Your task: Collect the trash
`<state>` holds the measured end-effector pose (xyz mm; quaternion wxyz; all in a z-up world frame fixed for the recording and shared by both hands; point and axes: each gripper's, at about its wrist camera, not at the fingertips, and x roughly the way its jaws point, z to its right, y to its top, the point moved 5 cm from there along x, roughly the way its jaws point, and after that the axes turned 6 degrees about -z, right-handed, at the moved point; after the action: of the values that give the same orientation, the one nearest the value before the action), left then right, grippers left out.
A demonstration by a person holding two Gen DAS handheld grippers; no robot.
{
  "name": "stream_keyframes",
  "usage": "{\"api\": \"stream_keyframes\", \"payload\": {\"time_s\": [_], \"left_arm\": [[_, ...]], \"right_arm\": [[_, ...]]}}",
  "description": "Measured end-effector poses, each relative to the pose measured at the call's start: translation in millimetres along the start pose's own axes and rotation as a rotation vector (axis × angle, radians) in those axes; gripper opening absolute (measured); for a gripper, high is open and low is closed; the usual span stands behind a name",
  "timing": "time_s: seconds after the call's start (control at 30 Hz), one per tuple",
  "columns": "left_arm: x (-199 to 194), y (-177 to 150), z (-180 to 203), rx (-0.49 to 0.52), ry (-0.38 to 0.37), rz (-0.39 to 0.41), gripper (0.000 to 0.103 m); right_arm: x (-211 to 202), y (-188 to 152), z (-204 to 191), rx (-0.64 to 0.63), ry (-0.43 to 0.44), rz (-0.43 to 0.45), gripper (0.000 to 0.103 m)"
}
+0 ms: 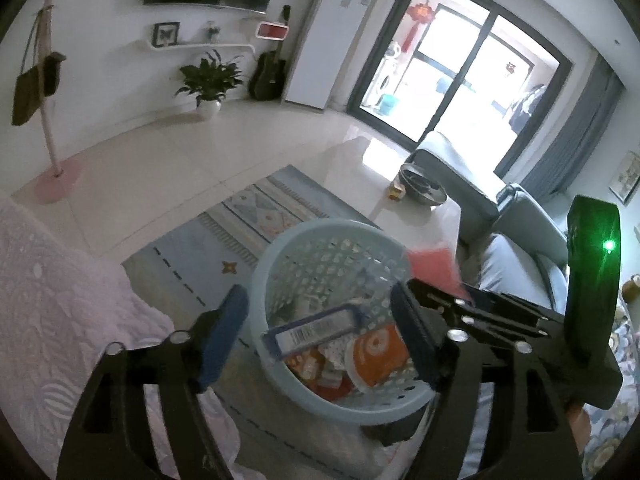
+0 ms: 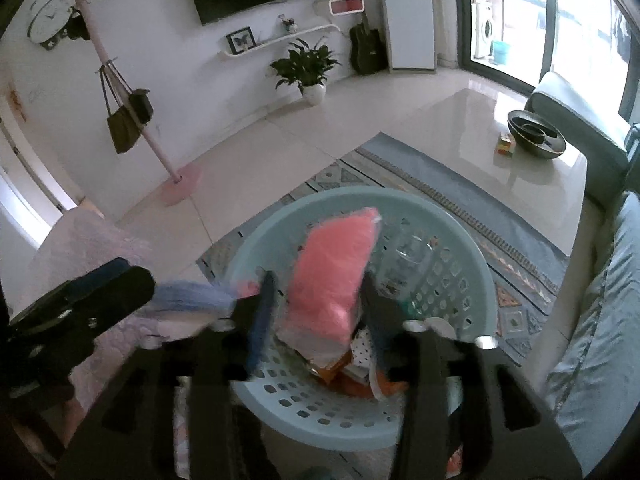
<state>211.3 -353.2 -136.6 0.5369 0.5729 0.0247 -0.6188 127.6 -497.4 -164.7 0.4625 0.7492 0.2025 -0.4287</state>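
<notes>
- right now the pink packet is sitting between the fingers of the right gripper, over the blue basket. it is blurry, and the jaws are standing partly apart, so i am not able to tell if they are pinching it or letting it drop.
- maybe the packet is tipping toward the basket's rim and could be sliding out onto the rug beside the basket.
- the left gripper is hanging wide open over the basket with nothing in it. the dark blue wrapper is lying under it, on the orange wrappers inside the basket.
- the two grippers are hovering close together over the basket and could be bumping each other.
- the basket's bottom is hiding under black gripper parts.
- something pale blue next to the basket is too smeared to name.
</notes>
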Motion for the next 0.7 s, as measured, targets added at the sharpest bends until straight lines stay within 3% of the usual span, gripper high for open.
{"api": "stream_keyframes", "payload": {"time_s": [0.17,0.37,0.5,0.63,0.7], "left_arm": [[-10.7,-3.7,-1.6,-0.009,-0.012,0.019,0.075],[-53.8,-17.0,-7.7,-0.014,0.017,0.089,0.078],[-103.7,-33.4,-19.4,-0.005,0.123,0.196,0.087],[-156.8,-55.0,-39.6,-0.037,0.257,0.327,0.092],[-181.3,-69.2,-51.4,-0.05,0.377,0.405,0.093]], "right_arm": [[-12.9,-1.8,1.2,0.01,-0.021,0.034,0.059],[-44.1,-6.8,-13.9,-0.017,-0.001,0.102,0.068],[-74.1,-15.5,-39.8,-0.07,0.015,0.189,0.074],[-102.9,-31.3,-72.4,-0.129,-0.021,0.336,0.075],[-111.9,-39.2,-83.2,-0.151,-0.049,0.407,0.075]]}}
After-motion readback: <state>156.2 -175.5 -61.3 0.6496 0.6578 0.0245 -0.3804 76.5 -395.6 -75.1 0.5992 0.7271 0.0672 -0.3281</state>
